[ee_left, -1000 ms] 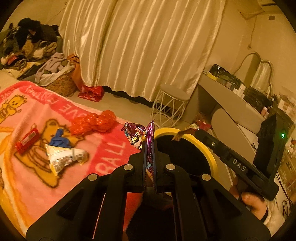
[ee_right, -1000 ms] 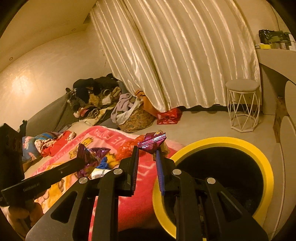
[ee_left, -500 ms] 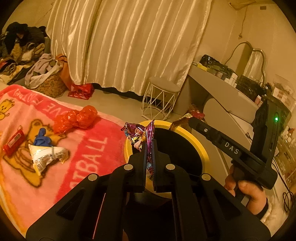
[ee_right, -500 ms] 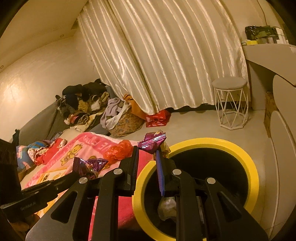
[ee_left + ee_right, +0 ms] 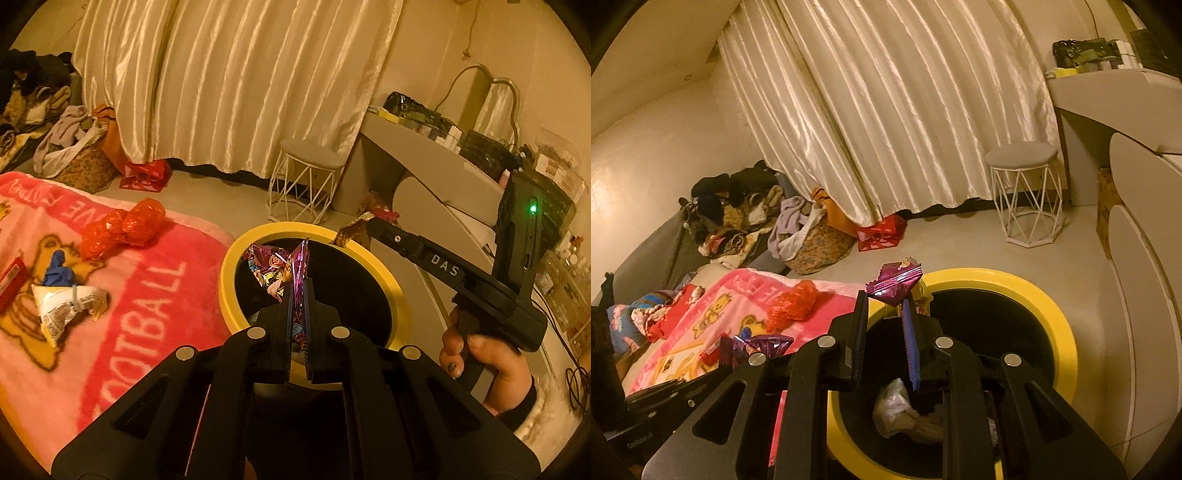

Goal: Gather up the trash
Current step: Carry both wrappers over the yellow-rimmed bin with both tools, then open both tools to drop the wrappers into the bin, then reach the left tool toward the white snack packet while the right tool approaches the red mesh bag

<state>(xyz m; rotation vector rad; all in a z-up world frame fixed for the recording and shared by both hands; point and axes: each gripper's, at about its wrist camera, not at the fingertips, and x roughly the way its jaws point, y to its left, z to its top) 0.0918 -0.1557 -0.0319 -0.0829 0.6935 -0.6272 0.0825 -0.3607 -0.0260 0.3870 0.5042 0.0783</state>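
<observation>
Fingers point(image 5: 286, 306) of the left gripper point(image 5: 297, 291) are squeezed tight on a purple wrapper point(image 5: 275, 266), right above the bin point(image 5: 236, 258). Right gripper point(image 5: 884, 302) fingers point(image 5: 908, 332) stand a little apart and hold a second wrapper point(image 5: 894, 282) at their tips, over the bin's yellow rim. More trash point(image 5: 125, 225) lies on the pink blanket point(image 5: 147, 295).

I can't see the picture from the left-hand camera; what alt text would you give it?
The left gripper, shut on a purple foil wrapper, is poised above a yellow-rimmed black bin. To its right, a hand holds the right gripper; red, blue and white litter lies on a pink blanket.
</observation>
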